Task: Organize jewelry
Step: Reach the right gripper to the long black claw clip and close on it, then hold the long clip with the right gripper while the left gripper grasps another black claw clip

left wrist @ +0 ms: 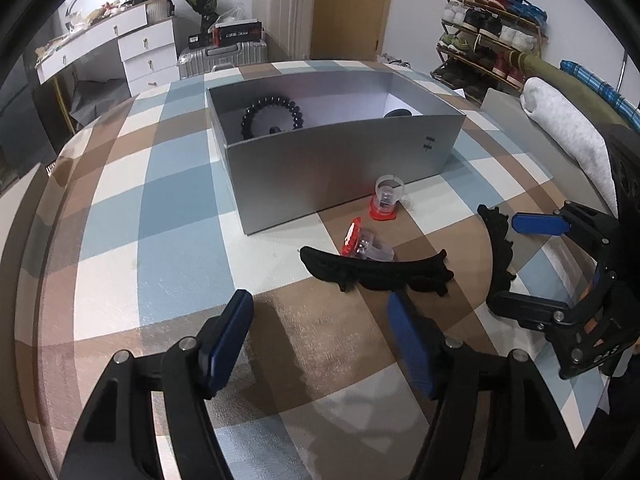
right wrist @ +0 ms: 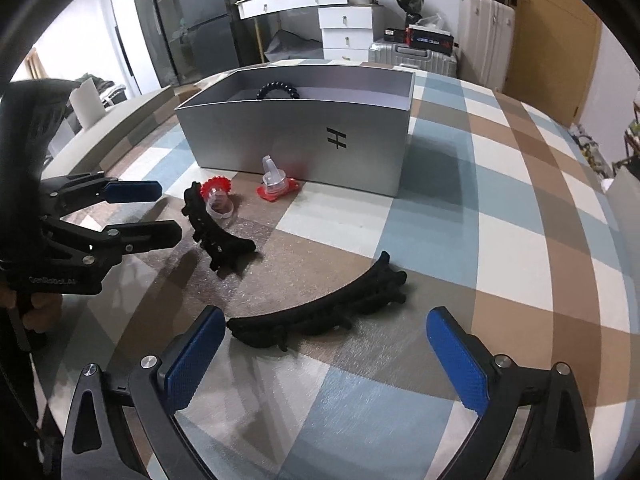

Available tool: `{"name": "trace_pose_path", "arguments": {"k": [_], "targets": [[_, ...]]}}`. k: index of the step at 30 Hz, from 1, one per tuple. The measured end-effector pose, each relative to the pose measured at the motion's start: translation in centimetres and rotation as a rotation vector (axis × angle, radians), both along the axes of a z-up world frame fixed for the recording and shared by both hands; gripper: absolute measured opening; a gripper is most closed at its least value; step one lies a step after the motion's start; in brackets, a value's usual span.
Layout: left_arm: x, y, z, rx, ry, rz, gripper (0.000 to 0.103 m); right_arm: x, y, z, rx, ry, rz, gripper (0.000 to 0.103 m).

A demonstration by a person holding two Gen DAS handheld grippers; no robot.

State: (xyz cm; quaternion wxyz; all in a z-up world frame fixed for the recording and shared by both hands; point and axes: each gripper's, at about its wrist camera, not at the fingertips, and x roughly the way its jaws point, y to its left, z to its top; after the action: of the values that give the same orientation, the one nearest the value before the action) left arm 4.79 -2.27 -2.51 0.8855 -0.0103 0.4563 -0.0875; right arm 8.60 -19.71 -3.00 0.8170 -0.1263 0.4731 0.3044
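Observation:
A silver box (left wrist: 344,168) stands on the checked tablecloth, with a black bead bracelet (left wrist: 272,114) inside; the box also shows in the right wrist view (right wrist: 296,148). Two clear toy rings with red tops (left wrist: 386,200) (left wrist: 360,242) lie in front of it. Two black curved hair combs lie nearer: one (left wrist: 376,270) just beyond my open, empty left gripper (left wrist: 320,340), the other (right wrist: 320,316) between the fingers of my open right gripper (right wrist: 324,356). The right gripper (left wrist: 516,264) shows at the right of the left view, around the second comb (left wrist: 498,248).
The round table's edge (left wrist: 60,208) curves close on the left. A rolled white towel (left wrist: 568,128) lies at the right. Drawers (left wrist: 148,52), suitcases (left wrist: 224,56) and a shoe rack (left wrist: 492,36) stand behind the table.

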Motion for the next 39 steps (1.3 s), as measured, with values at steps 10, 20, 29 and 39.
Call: {"name": "trace_pose_path", "arguments": {"k": [10, 20, 29, 39], "targets": [[0.0, -0.1, 0.2, -0.027, 0.005, 0.012, 0.065, 0.2, -0.8, 0.6, 0.004, -0.032, -0.022, 0.062], [0.2, -1.5, 0.4, -0.036, 0.011, -0.025, 0.066, 0.4, -2.0, 1.6, 0.081, -0.039, -0.053, 0.061], [0.4, -1.7, 0.1, 0.015, 0.022, -0.016, 0.079, 0.5, -2.4, 1.9, 0.100, -0.037, -0.060, 0.061], [0.4, -2.8, 0.3, -0.014, 0.008, -0.057, 0.090, 0.5, -2.6, 2.0, 0.113, -0.030, -0.062, 0.061]]}}
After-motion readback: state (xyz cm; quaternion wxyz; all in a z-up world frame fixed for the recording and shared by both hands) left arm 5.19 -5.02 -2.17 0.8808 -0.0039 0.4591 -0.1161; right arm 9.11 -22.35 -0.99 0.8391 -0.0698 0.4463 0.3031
